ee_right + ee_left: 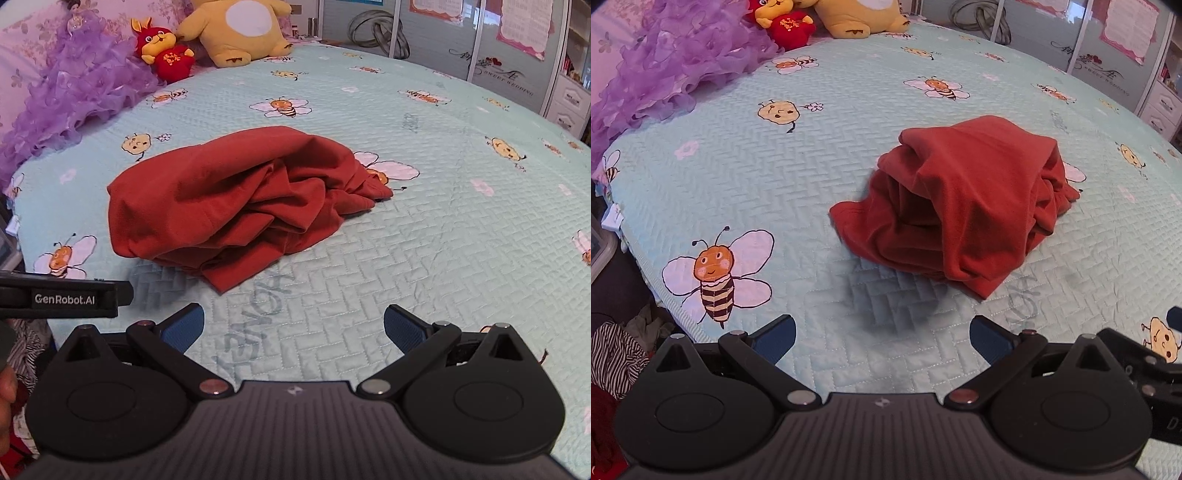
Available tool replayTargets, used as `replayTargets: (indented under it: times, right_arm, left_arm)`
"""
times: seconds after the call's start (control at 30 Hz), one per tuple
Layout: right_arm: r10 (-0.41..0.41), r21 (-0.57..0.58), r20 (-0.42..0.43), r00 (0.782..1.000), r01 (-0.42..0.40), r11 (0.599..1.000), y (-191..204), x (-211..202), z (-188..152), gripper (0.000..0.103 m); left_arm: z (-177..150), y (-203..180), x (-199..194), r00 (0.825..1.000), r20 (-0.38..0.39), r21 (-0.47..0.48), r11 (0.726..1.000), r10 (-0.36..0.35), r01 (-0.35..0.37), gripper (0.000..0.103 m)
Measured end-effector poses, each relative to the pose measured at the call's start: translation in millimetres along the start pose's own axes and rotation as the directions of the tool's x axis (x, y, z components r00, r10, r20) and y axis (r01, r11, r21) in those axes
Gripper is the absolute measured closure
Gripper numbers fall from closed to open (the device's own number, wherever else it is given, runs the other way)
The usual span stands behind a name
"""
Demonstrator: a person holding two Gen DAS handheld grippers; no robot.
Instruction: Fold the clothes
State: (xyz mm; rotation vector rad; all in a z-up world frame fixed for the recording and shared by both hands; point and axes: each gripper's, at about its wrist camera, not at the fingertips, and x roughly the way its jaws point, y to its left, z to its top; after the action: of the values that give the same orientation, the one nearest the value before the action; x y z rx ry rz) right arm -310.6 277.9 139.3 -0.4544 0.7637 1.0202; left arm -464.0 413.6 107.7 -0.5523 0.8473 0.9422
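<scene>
the red garment (964,206) lies crumpled in a loose heap near the middle of the bed (849,147), on the pale green bee-print quilt. left gripper (882,332): jaws spread apart, empty, above the quilt near the bed's front edge, short of the heap. right gripper (293,325): jaws spread apart, empty, beside it. 2 plush toys (236,33) and purple ruffled fabric (74,96) sit at the bed's far left corner.

Home bedroom: bed with bee-print quilt (820,155), plush toys (236,33), wardrobe doors (461,44).
</scene>
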Motion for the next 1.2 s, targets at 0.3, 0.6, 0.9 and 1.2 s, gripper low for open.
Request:
replayTargets:
  times: [0.3, 0.6, 0.9, 1.2]
  right_arm:
    - [0.061, 0.006, 0.034, 0.998, -0.061, 0.998, -0.9, 4.8, 8.6, 0.001]
    - [0.231, 0.174, 0.204, 0.951, -0.267, 0.948, -26.6, 21.7, 28.7, 0.001]
    - [0.446, 0.351, 0.17, 0.879, -0.477, 0.806, -14.6, 79.8, 81.0, 0.001]
    - [0.397, 0.263, 0.071, 0.915, -0.401, 0.877, 15.6, 95.0, 62.6, 0.088]
  left_arm:
    - [5.5, -5.9, 1.1, 0.996, 0.051, 0.021, 0.997, -0.073, 0.072, 0.0]
    - [47.1, 42.1, 28.1, 0.883, 0.221, -0.235, 0.855, -0.415, 0.461, 0.0]
    - [70.7, 76.6, 87.8, 0.905, 0.18, -0.462, 0.779, -0.386, 0.424, 0.0]
    - [56.3, 68.8, 114.5, 0.879, 0.099, -0.518, 0.73, -0.467, 0.446, 0.004]
